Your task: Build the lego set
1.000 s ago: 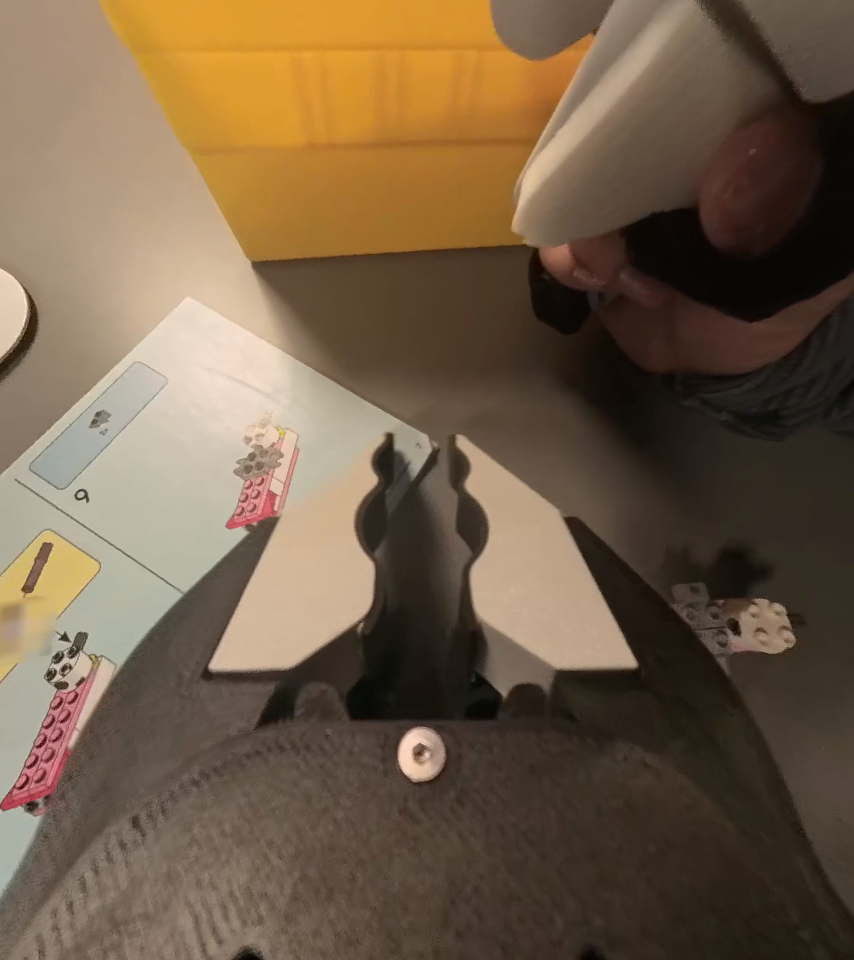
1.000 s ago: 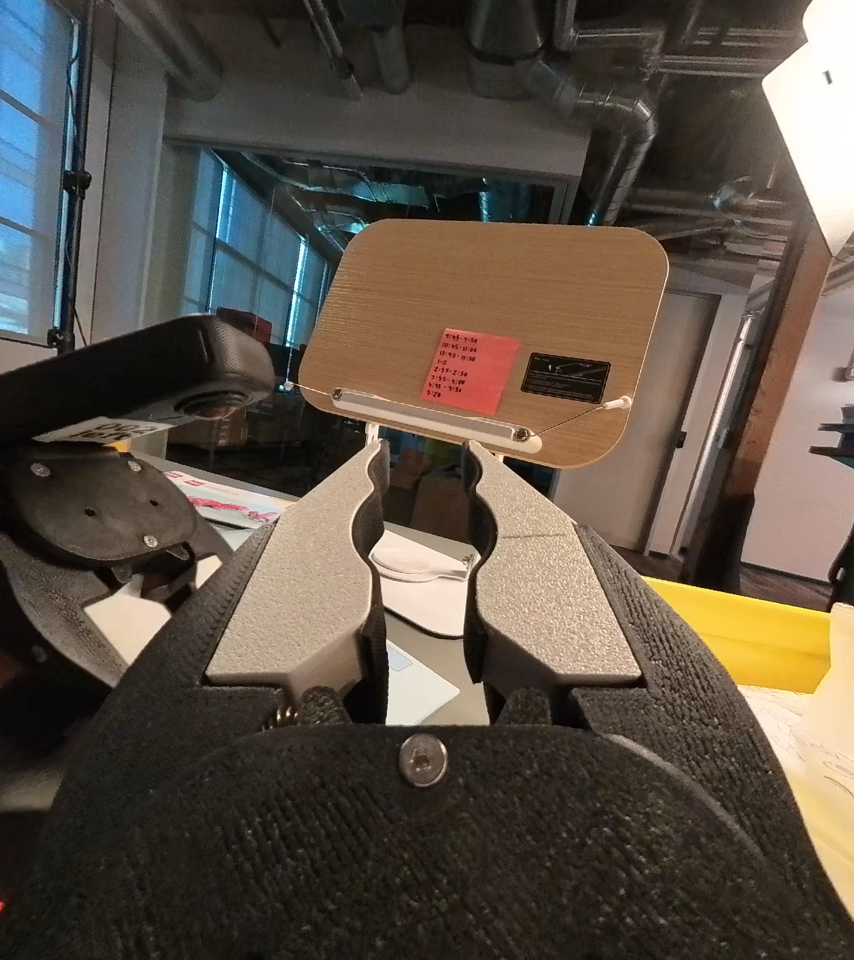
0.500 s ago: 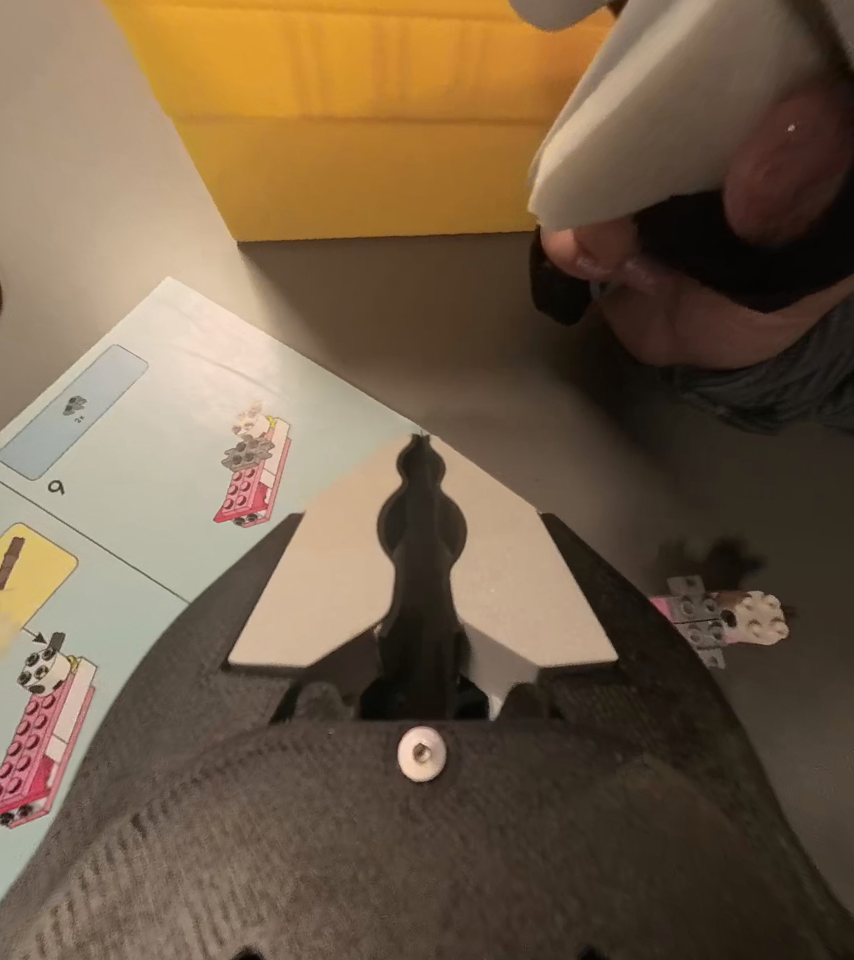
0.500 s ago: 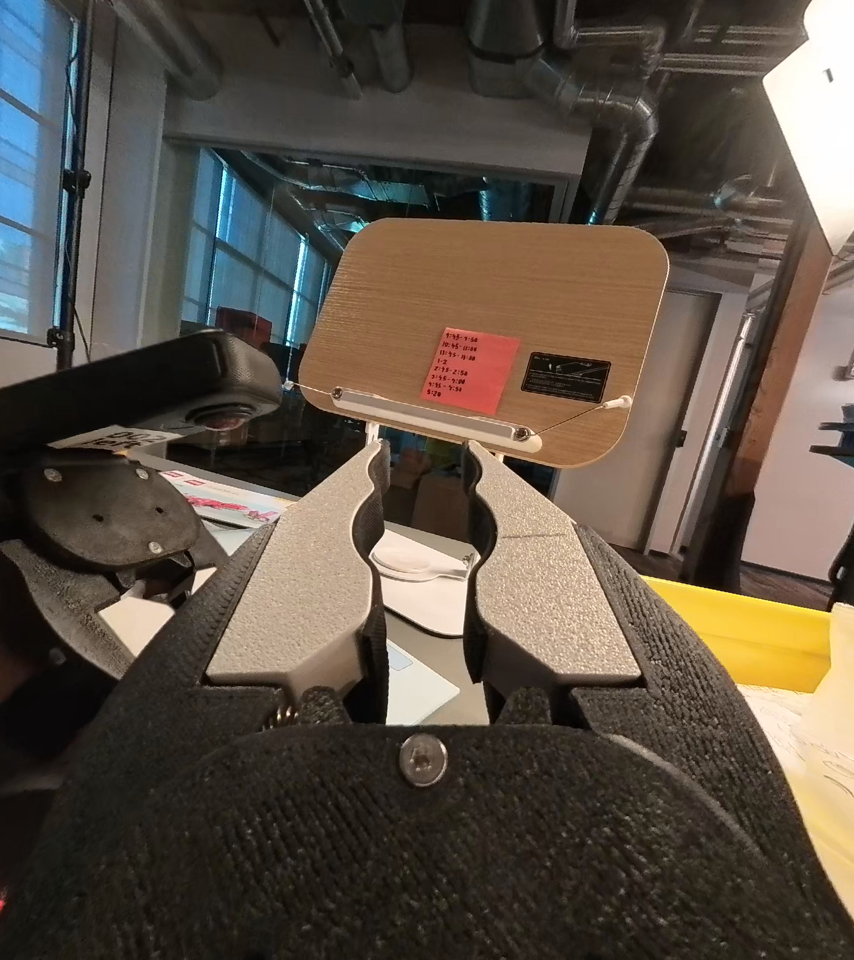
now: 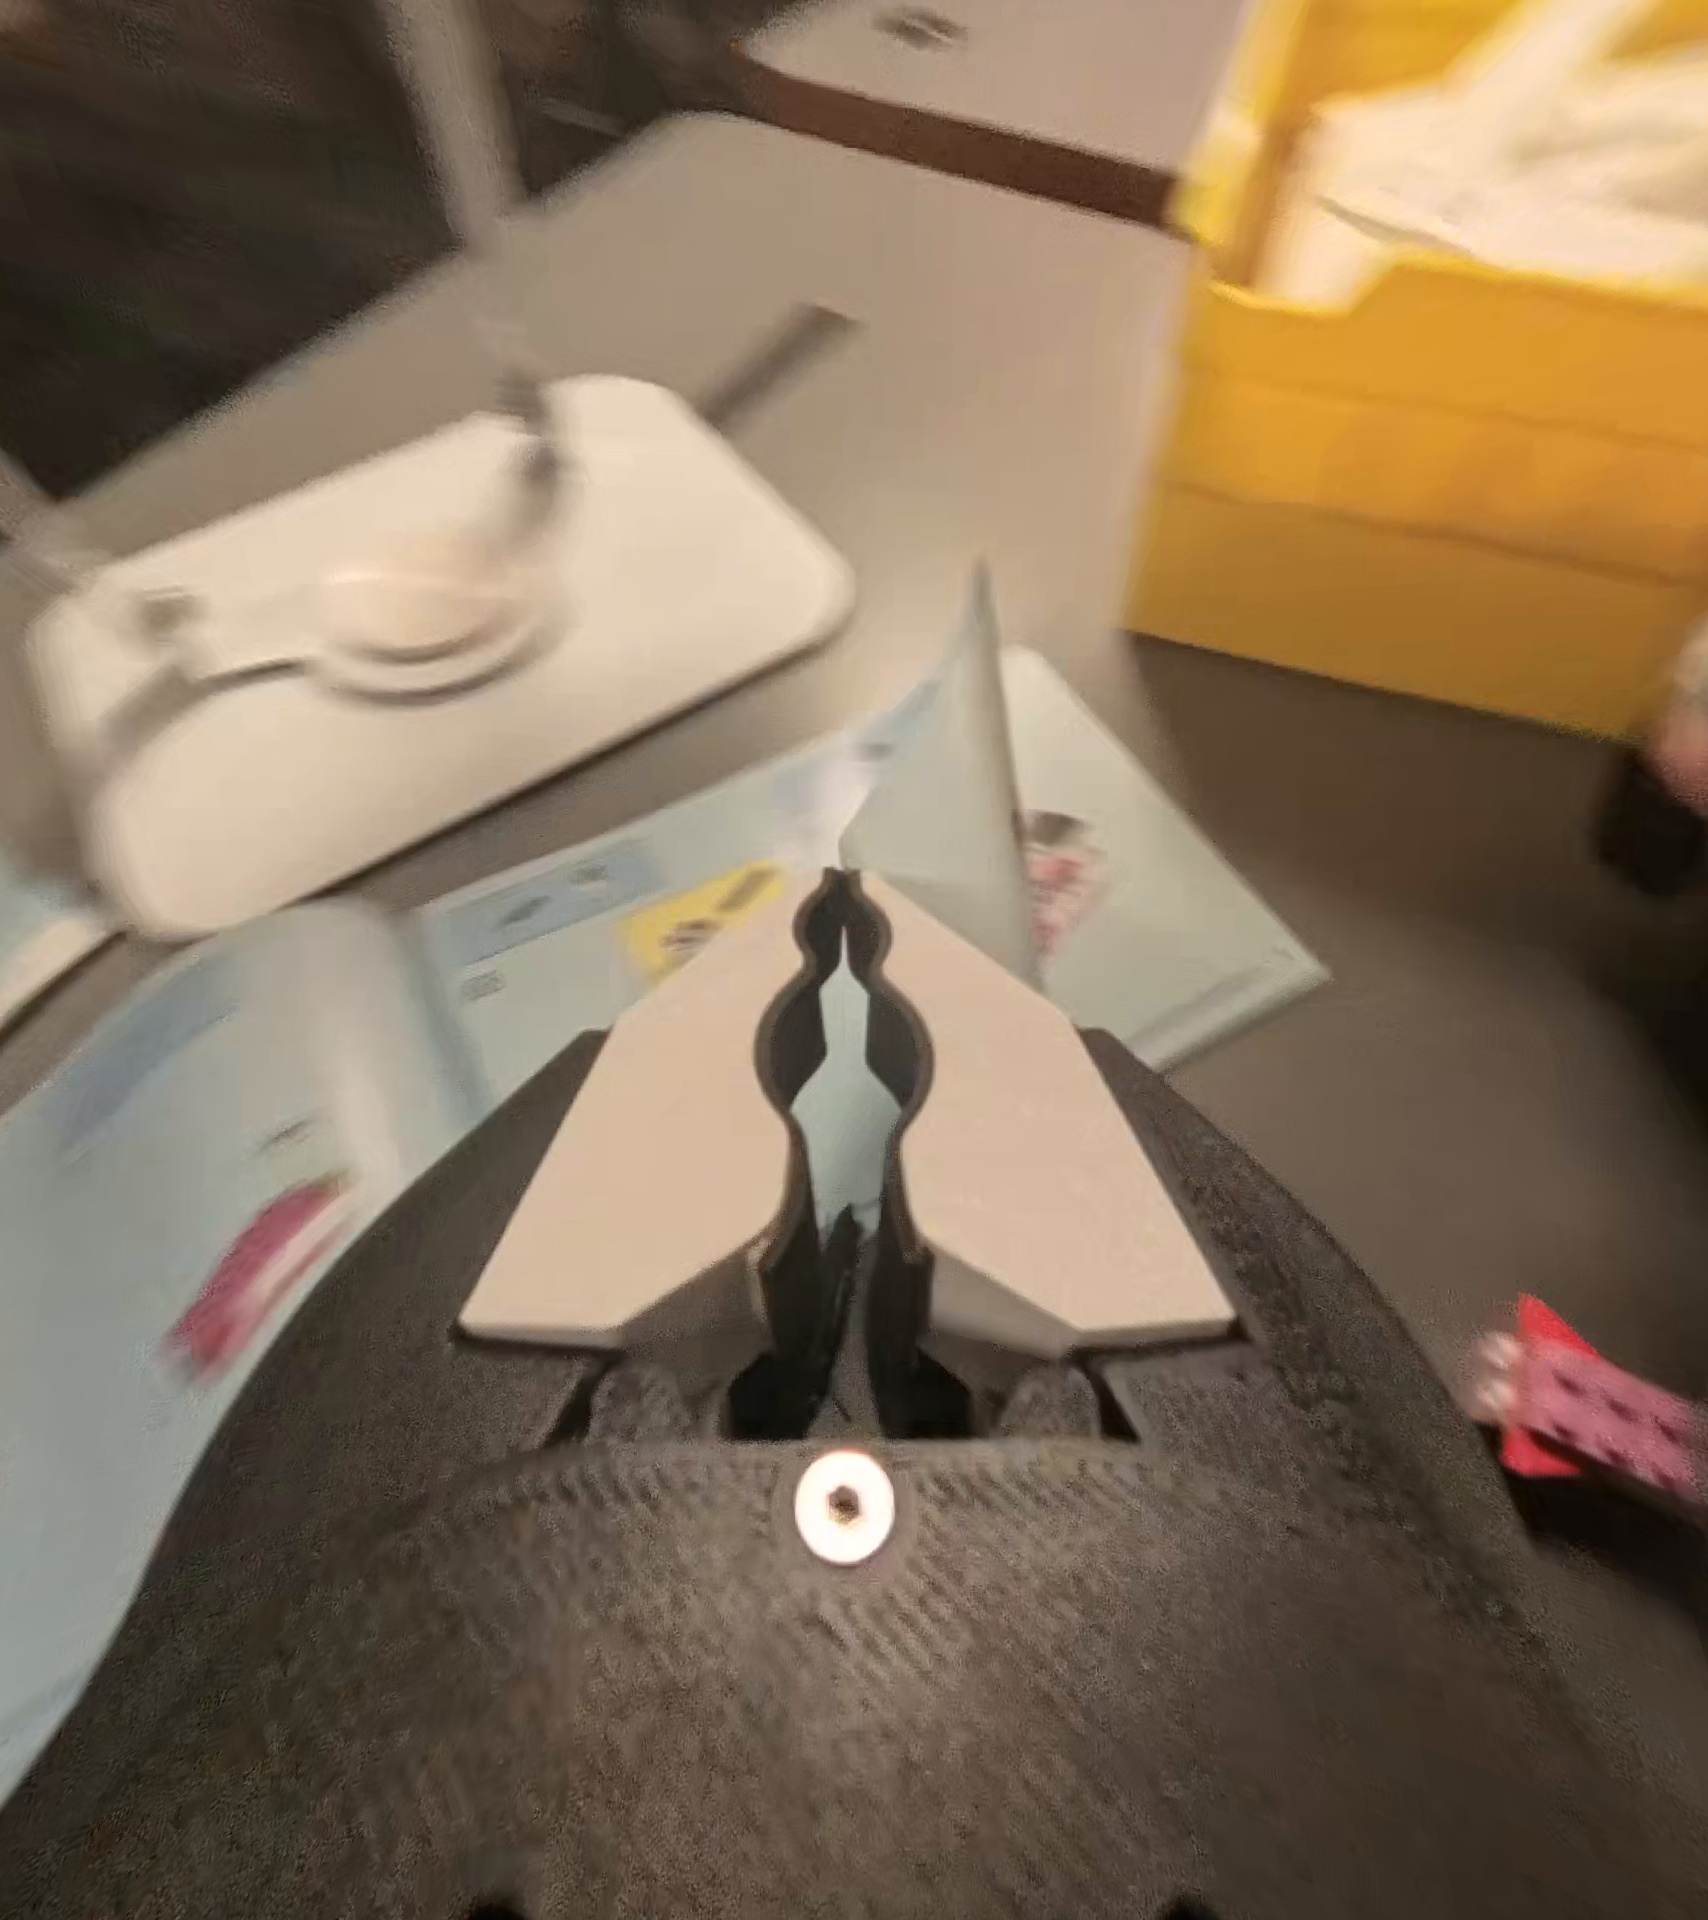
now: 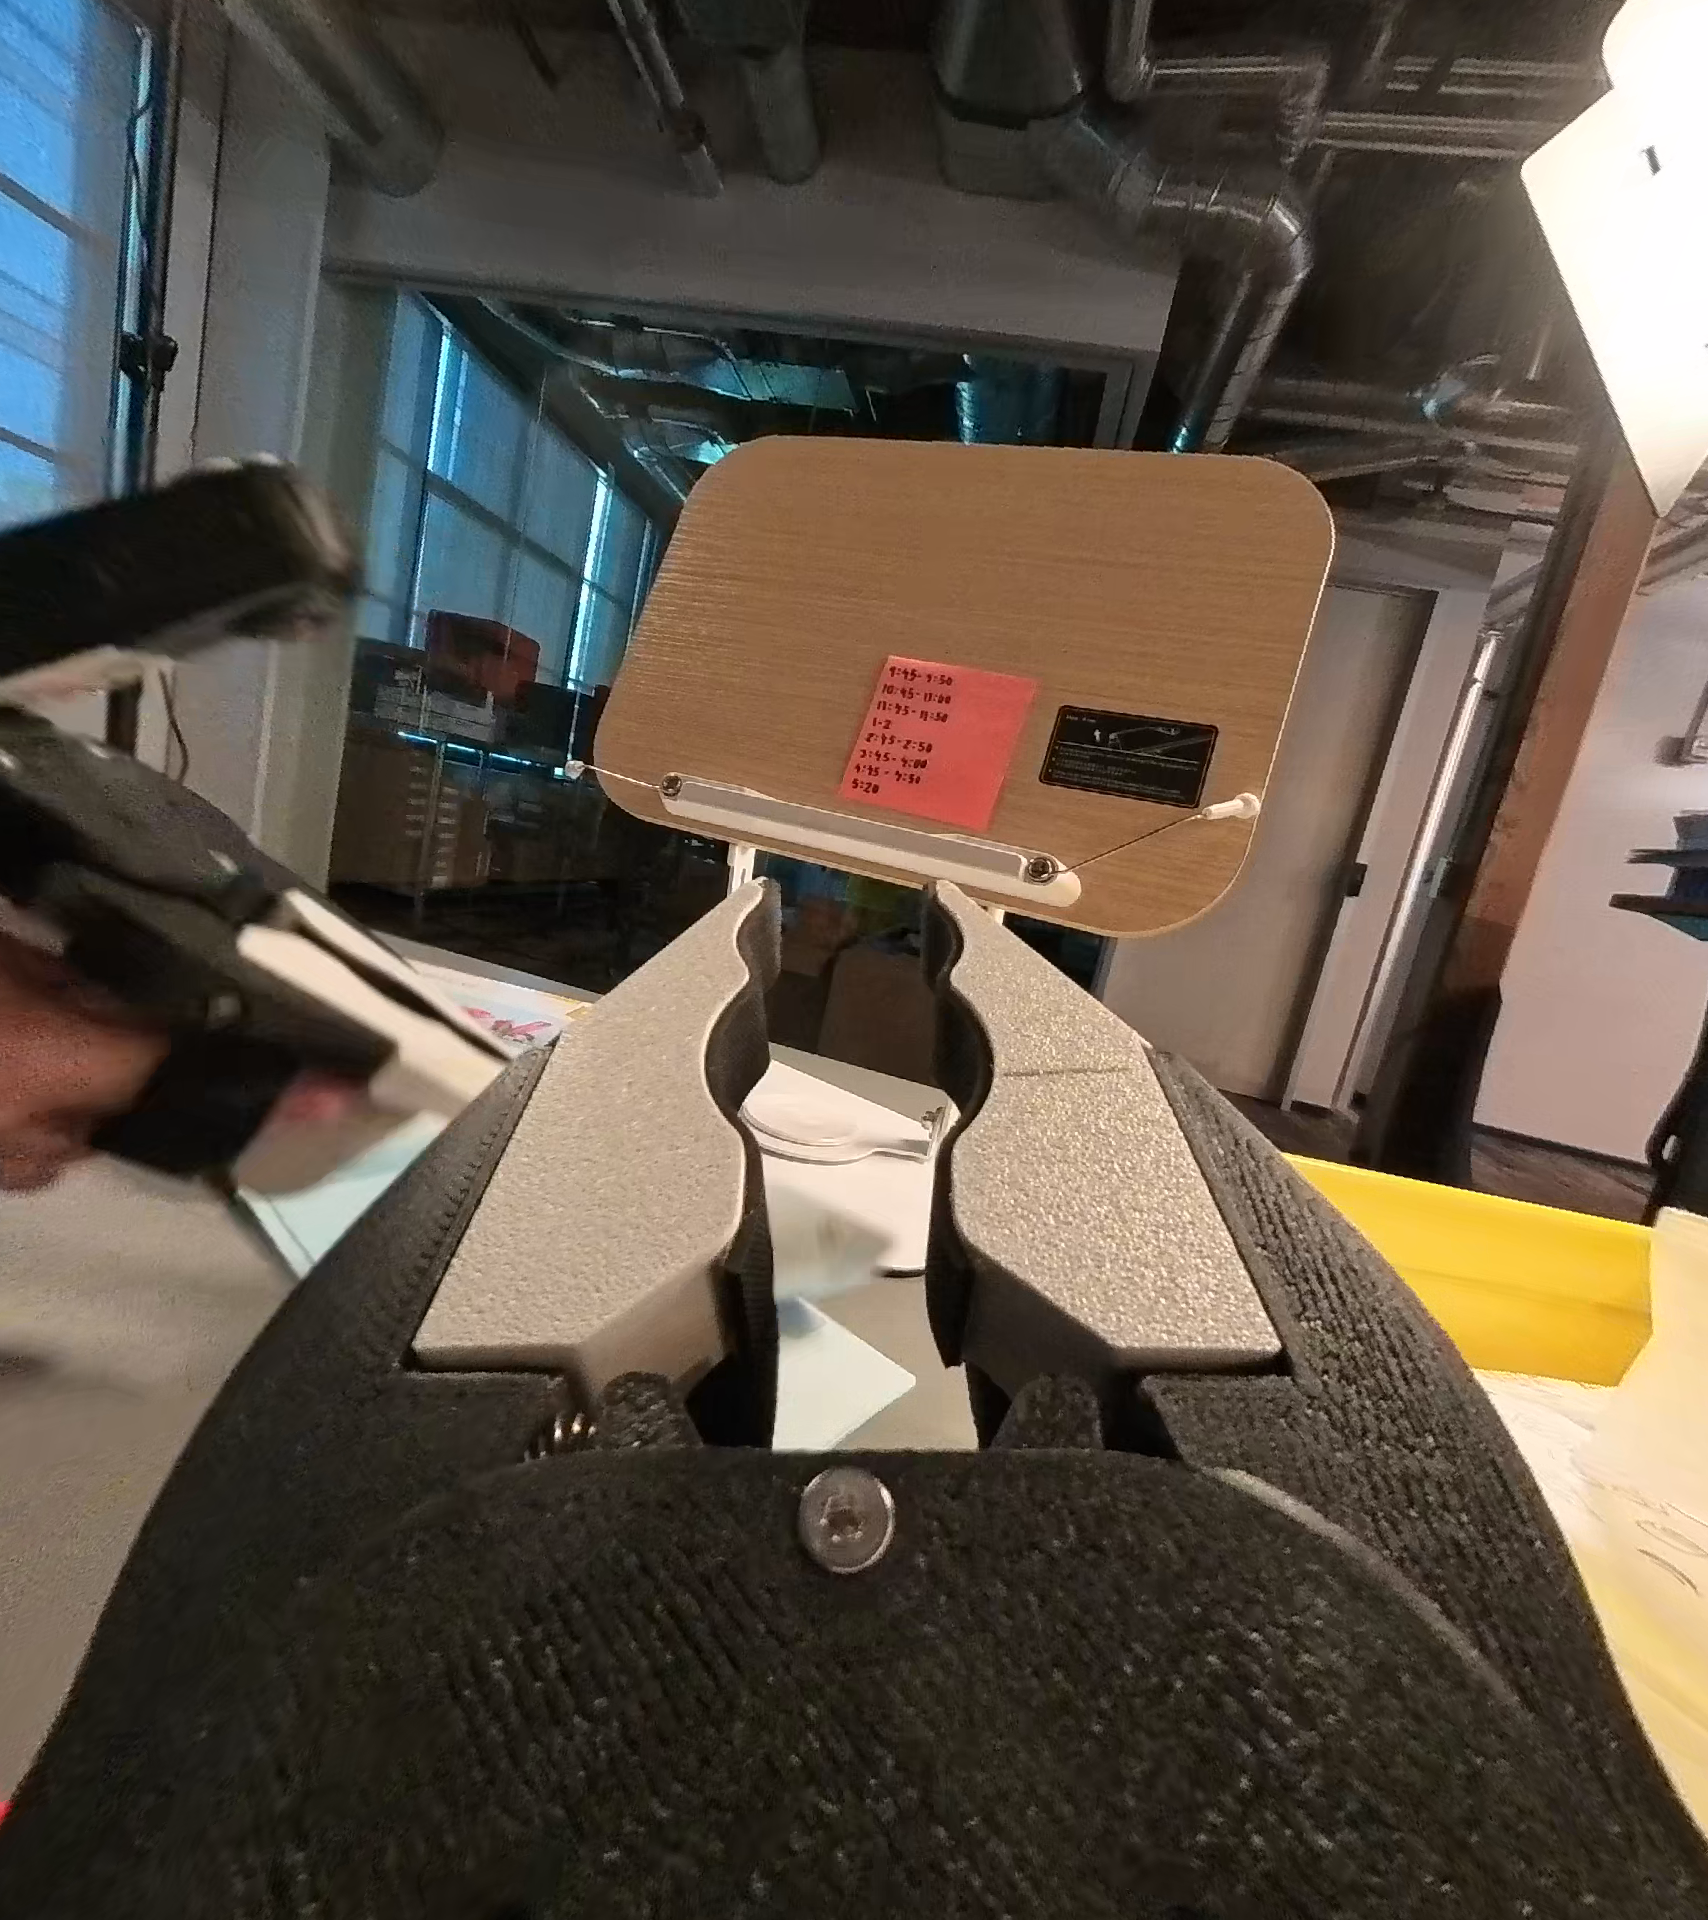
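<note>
- On the grey table top (image 5: 1452, 1091), the left gripper (image 5: 842, 885) has its two pale fingertips pinched together on the corner of a pale blue page (image 5: 943, 831) of the printed instruction booklet (image 5: 538, 935); the sheet stands up from the tips in a tall narrow peak, tilted slightly right.
- The booklet lies open and flat beneath, its long side running from lower left to upper right; the view is blurred.
- Just beyond the booklet sits a white rounded-rectangle stand base (image 5: 434, 644); a yellow plastic bin (image 5: 1432, 457) stands at upper right.
- A small pink and red brick assembly (image 5: 1577, 1413) lies on the table to the right of the left gripper, apart from it.
- The right gripper (image 6: 852, 902) is raised and aimed level, its grey fingers parted with clear space between them and nothing in them.
- Ahead of it, not touching, a light wooden board with rounded corners (image 6: 964, 623) stands upright, bearing a pink sticky note (image 6: 933, 740) and a black label (image 6: 1127, 767).
</note>
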`<state>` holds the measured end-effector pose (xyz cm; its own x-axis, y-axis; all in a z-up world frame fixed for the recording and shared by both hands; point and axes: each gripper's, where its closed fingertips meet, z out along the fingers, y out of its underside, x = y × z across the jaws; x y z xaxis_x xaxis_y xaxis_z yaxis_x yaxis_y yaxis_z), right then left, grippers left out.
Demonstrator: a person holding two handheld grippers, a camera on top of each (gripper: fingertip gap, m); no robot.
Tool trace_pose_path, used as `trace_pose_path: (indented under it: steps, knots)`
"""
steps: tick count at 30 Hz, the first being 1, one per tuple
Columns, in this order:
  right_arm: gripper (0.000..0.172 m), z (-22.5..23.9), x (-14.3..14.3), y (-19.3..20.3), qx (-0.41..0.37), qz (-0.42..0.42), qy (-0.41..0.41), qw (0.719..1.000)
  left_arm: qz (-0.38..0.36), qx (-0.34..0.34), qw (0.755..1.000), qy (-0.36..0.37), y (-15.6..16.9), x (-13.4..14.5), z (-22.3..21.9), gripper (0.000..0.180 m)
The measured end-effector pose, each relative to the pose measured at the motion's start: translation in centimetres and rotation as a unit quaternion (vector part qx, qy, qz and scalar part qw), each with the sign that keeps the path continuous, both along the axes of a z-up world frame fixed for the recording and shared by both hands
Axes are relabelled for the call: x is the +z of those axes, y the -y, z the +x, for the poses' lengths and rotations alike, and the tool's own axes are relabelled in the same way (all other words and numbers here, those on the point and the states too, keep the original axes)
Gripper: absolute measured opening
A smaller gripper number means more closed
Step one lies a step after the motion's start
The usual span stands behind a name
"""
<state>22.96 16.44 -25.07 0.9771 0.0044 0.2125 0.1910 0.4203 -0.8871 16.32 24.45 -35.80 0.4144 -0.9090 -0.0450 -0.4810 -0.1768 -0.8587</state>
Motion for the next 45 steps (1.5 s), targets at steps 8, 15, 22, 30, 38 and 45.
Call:
trace_pose_path:
  steps: [8,15,22,30,38,45]
  knots:
    - [0.025,-1.0,-0.5,-0.4,0.003,-0.013,0.03,0.999,0.012,0.362,0.932,-0.016,-8.7,-0.3,-17.3,0.0]
    - [0.026,-3.8,-5.3,-4.7,0.046,-0.229,0.013,0.972,0.069,0.412,0.903,0.097,-7.0,2.3,-19.6,0.028]
    - [0.017,-11.5,-12.3,-11.8,0.152,-0.561,-0.026,0.813,0.125,0.381,0.89,0.216,-2.9,5.4,-19.8,0.029]
    - [0.031,-17.3,-14.2,-15.8,0.16,-0.596,0.032,0.786,0.19,0.376,0.877,0.23,-1.2,7.0,-22.2,0.029]
    - [0.032,-18.1,-15.8,-13.3,0.256,-0.59,0.165,0.748,0.229,0.362,0.871,0.24,0.3,7.9,-23.6,0.029]
    - [0.057,-16.7,-14.4,-6.9,0.369,-0.591,0.216,0.684,0.193,0.361,0.868,0.283,-0.2,7.6,-23.5,0.031]
